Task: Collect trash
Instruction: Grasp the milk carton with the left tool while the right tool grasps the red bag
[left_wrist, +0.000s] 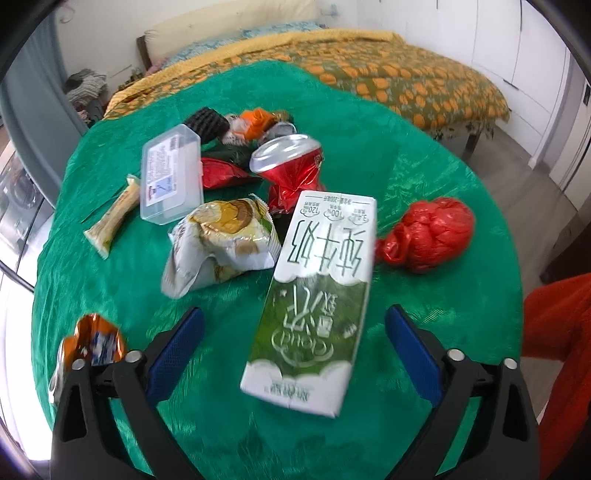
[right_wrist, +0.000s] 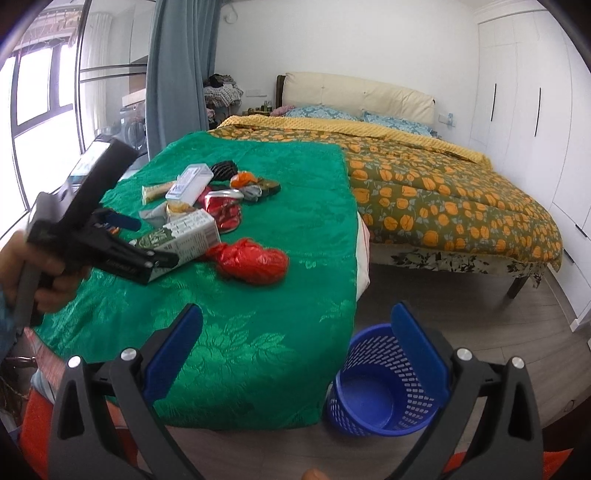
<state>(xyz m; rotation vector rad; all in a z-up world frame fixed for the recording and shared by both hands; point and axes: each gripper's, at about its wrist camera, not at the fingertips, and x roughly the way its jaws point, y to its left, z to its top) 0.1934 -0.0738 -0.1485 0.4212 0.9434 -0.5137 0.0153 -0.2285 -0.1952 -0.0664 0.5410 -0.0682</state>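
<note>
Both grippers have their blue pads spread wide, and neither one grips anything. In the left wrist view, the left gripper (left_wrist: 294, 343) sits at the bottom of the frame, and the milk carton (left_wrist: 317, 291) lies flat between its two fingers (left_wrist: 177, 350), but the pads do not touch it. In the right wrist view a hand (right_wrist: 35, 266) at the left edge holds this same gripper over the carton.

Just right of the carton in the left view lies a red plastic bag (left_wrist: 428, 236), tied in a ball. Left of the carton is a crumpled snack wrapper (left_wrist: 221, 243). Above the carton, in the middle of the frame, is a crushed red can (left_wrist: 291, 166). Farther left sit a clear plastic box (left_wrist: 171, 177) and a thin cream packet (left_wrist: 114, 218). An orange wrapper (left_wrist: 92, 343) pokes out at the lower left, beside the gripper. More small scraps lie in a heap at the top of the pile. All of it rests on a green cloth (left_wrist: 406, 155).

The right gripper (right_wrist: 295, 354) is at the bottom of its frame, off the near edge of the cloth. A blue basket (right_wrist: 376, 398) stands on the floor at the lower right, partly behind the right pad. A bed (right_wrist: 443, 192) with an orange flower blanket fills the right side behind.
</note>
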